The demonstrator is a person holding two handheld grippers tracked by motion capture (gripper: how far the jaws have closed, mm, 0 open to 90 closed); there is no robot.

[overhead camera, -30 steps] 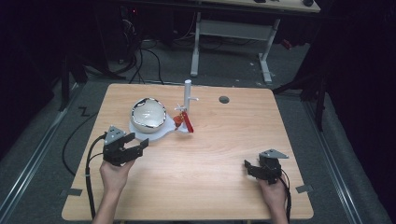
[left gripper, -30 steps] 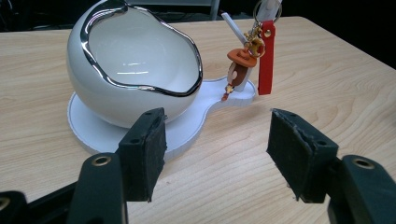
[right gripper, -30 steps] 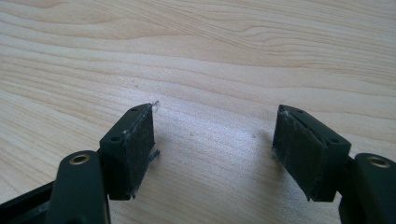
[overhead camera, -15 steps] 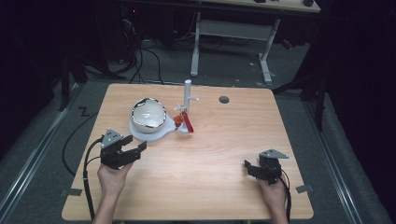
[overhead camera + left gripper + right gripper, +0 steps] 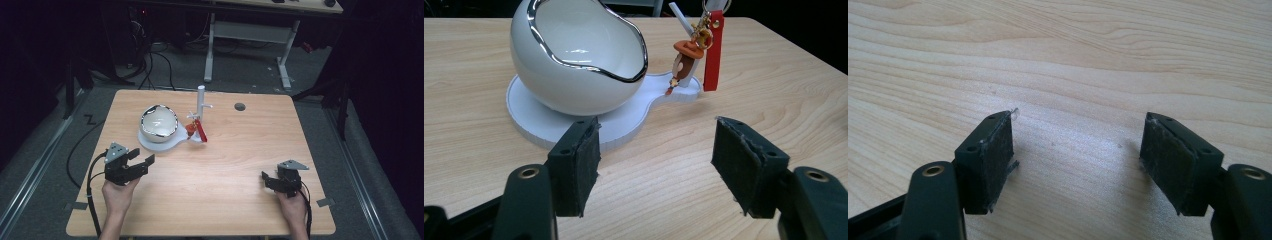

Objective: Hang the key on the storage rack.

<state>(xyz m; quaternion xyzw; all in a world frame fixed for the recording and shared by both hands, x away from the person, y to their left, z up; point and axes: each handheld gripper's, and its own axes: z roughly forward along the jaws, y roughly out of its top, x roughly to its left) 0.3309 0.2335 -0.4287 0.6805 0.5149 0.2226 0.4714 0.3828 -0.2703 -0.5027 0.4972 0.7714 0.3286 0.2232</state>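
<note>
Wooden table (image 5: 220, 165), left gripper (image 5: 656, 165) open before white bowl (image 5: 579, 55), right gripper (image 5: 1078, 160) open, empty, keychain (image 5: 694, 55) close-up

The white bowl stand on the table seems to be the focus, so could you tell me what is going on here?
A person holds a two-jaw gripper in each hand. The left gripper is open and empty, aimed at the white bowl on its white stand, short of touching it. A keychain with a red strap hangs on the stand's post. The right gripper rests open over bare table, away from everything.
</note>
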